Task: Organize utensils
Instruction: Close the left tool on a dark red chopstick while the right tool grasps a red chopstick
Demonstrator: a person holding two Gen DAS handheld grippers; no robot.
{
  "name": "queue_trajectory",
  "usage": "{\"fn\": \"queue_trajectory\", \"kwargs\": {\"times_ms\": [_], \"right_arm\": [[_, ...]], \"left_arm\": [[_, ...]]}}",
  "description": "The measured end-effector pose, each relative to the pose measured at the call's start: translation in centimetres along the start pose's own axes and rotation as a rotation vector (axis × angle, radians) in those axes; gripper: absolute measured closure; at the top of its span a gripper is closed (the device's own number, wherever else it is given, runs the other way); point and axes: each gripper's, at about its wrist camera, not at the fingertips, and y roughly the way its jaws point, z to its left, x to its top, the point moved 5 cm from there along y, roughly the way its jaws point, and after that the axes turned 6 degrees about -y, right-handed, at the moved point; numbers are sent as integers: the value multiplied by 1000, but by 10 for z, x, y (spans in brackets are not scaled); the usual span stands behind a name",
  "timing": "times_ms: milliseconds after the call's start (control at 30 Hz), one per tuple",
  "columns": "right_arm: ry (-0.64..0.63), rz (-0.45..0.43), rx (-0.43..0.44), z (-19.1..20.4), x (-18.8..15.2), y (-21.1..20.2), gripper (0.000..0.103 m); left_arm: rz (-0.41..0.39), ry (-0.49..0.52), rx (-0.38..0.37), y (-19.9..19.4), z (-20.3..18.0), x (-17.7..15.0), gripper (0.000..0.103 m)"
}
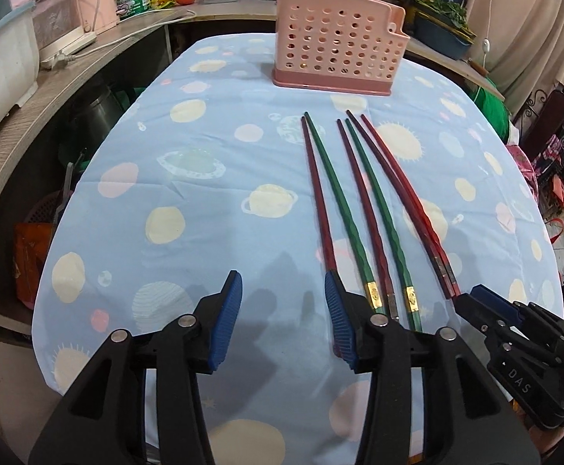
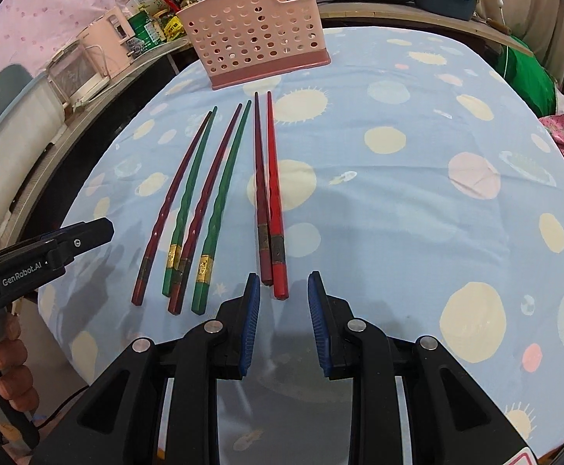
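Several chopsticks lie side by side on the blue planet-print cloth [image 1: 188, 201], thin ends toward a pink perforated holder [image 1: 340, 38] [image 2: 258, 35]. They form a dark red and green pair [image 1: 326, 193] on the left, another such pair [image 2: 219, 178] in the middle, and a dark red and bright red pair [image 2: 268, 178] on the right. My left gripper [image 1: 282, 283] is open over bare cloth, and its right finger covers the butt of the leftmost dark red stick. My right gripper [image 2: 283, 283] is open, with the butts of the red pair lying between its fingertips, untouched.
A curved counter [image 1: 88, 62] along the back left carries a pink appliance, jars, a tomato and pots. Greens in a blue basin [image 1: 444, 31] sit at the back right. A hand [image 2: 10, 368] holds the left gripper [image 2: 99, 228]. The cloth's front edge is close below both grippers.
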Motion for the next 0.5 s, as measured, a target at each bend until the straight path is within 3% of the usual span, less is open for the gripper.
{"fn": "queue_trajectory", "kwargs": {"times_ms": [100, 500], "right_arm": [[-1, 3, -4, -1, -1, 2, 77], [-6, -5, -27, -7, 2, 5, 83]], "left_arm": [[5, 15, -4, 1, -5, -3, 55], [51, 49, -19, 11, -16, -16, 55]]}}
